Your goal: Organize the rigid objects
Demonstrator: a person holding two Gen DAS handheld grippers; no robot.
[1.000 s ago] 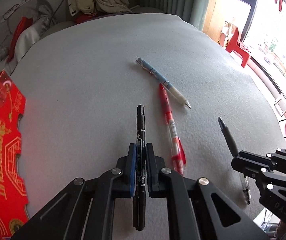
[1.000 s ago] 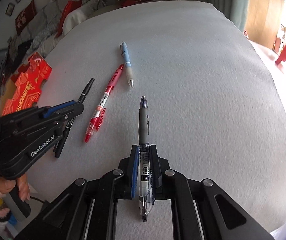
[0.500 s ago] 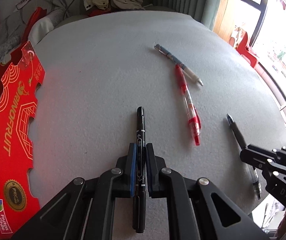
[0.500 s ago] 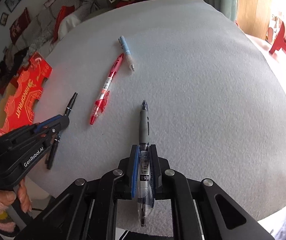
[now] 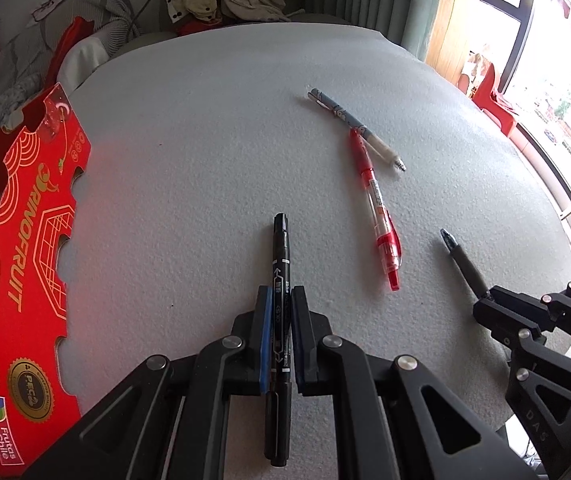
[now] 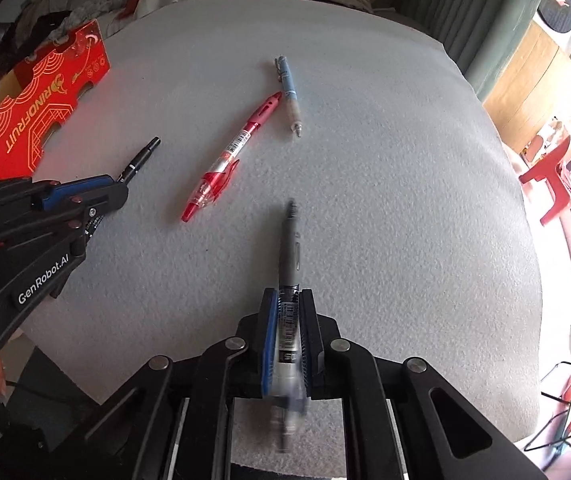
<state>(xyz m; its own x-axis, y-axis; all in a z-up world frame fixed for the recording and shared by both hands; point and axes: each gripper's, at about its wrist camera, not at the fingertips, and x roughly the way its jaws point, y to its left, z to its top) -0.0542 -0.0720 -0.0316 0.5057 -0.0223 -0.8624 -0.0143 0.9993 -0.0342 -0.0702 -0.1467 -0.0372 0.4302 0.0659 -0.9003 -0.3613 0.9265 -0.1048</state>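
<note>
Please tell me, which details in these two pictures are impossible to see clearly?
- Right wrist view: the grey-grip clear pen in the right gripper is motion-blurred; its tip is unclear.
- Left wrist view: the black marker in the left gripper; label print too small.
- Left wrist view: the red cardboard fruit box is cut by the frame edge.

A black marker [image 5: 279, 264], a red pen [image 5: 377, 200], a pale-blue patterned pen [image 5: 351, 122], a red gold-lined card [image 5: 17, 248].

table [image 5: 205, 160]: carton [image 5: 17, 240] at left edge | two pens [image 5: 377, 200] touching mid-table, right of carton
</note>
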